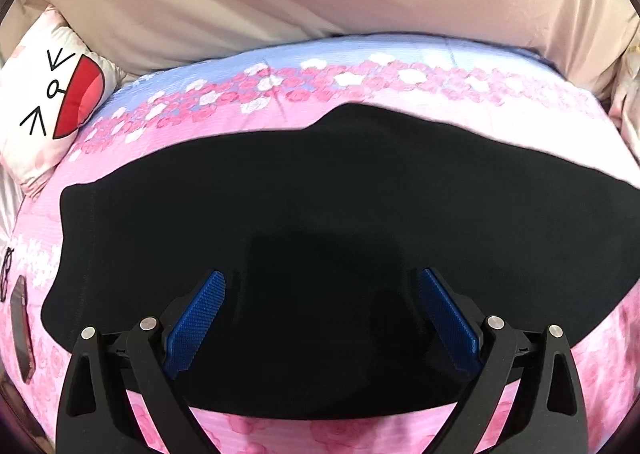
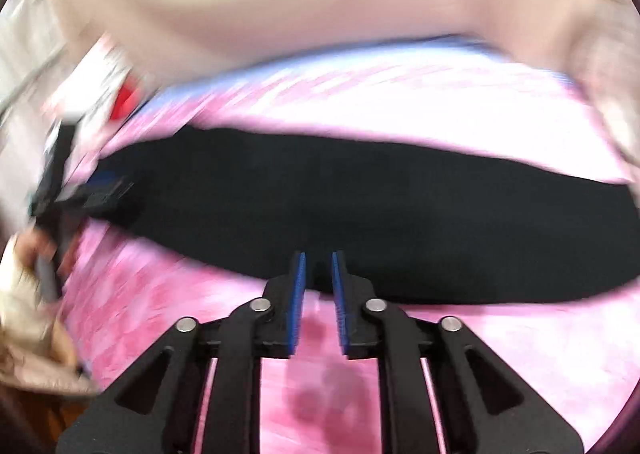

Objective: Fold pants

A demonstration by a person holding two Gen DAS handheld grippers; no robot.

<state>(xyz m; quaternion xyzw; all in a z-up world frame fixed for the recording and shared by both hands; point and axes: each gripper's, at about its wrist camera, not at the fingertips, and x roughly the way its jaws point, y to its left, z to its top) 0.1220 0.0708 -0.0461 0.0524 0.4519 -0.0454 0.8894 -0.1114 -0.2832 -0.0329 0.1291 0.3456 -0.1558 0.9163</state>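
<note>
Left gripper (image 1: 322, 314) sits lowest in its frame, jaws spread wide over the black pants (image 1: 340, 246), gripping nothing. Right gripper (image 2: 319, 286) is nearly closed — a thin gap at the pants' near edge, nothing clearly pinched. Pants lie mid-frame across the pink floral bedspread (image 1: 400, 434). Risk: the right view is blurred, so a rushed pinch probably snags bedspread too — or just one layer.

Floral bed (image 1: 400, 109); black pants (image 1: 320, 213); pillow (image 1: 48, 93)
</note>
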